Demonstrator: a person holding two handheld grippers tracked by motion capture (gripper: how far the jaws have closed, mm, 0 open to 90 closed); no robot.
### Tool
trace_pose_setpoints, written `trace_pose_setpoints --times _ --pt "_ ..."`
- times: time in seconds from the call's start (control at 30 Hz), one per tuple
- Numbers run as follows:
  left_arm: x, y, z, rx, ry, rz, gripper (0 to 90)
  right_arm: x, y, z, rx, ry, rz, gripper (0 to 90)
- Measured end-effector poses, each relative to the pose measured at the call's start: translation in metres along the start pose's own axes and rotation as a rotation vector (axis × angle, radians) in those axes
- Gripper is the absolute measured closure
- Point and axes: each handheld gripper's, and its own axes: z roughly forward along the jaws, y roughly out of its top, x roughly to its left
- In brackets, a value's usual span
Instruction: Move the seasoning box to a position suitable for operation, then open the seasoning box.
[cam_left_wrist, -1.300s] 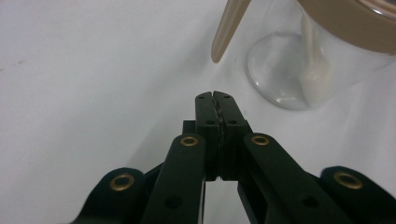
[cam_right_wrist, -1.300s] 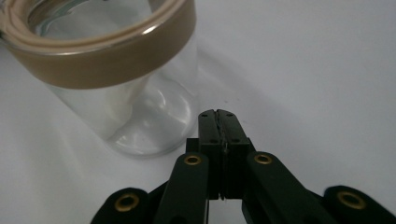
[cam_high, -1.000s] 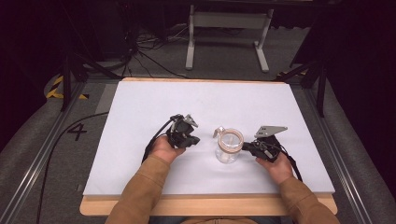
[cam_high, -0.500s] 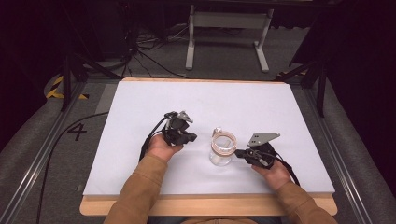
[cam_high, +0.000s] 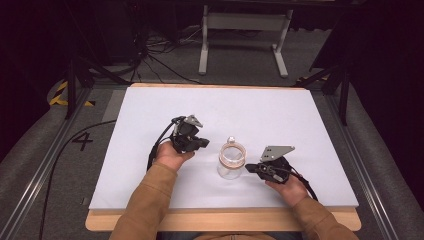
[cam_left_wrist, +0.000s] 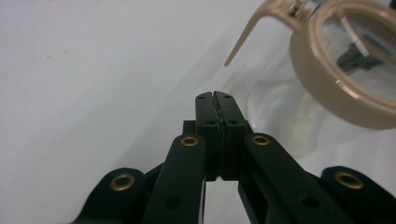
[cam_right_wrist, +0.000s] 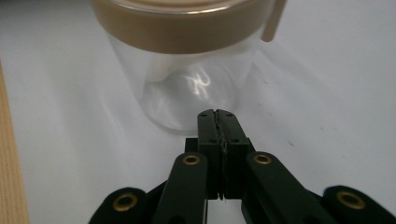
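A clear glass jar (cam_high: 231, 163) with a tan ring lid and a small clasp stands on the white mat, between my two grippers. My left gripper (cam_high: 204, 143) lies to its left, pointing at it, jaws shut and empty (cam_left_wrist: 215, 95); they have just closed the last bit. In the left gripper view the jar's lid (cam_left_wrist: 343, 95) sits at the upper right, apart from the tips. My right gripper (cam_high: 248, 169) is low at the jar's right, also shut with nothing in it (cam_right_wrist: 217, 113), its tips just short of the jar's glass base (cam_right_wrist: 187, 100).
The white mat (cam_high: 280, 115) covers most of a wooden table (cam_high: 220, 220), whose edge shows along the near side. Cables and a metal stand's feet (cam_high: 243, 47) lie on the dark floor beyond the table. A cable (cam_high: 75, 150) runs along the left.
My right gripper has drawn back toward the near edge and a little left, low beside the jar. The left gripper has shifted slightly left. The jar looks slightly further left.
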Motion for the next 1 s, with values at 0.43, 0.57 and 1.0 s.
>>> trace_pose_setpoints --times 0.43,0.57,1.0 --pt "-0.014 0.032 -0.015 -0.274 -0.131 0.027 89.5 -0.008 -0.022 -0.030 -0.065 -0.042 0.119 89.3" --pt "-0.018 0.036 -0.011 -0.291 -0.134 0.051 89.4 -0.003 -0.019 -0.033 -0.083 -0.043 0.111 89.2" --pt "-0.026 0.044 0.018 -0.234 -0.138 0.126 89.7 0.016 -0.015 -0.034 -0.099 -0.007 0.074 88.6"
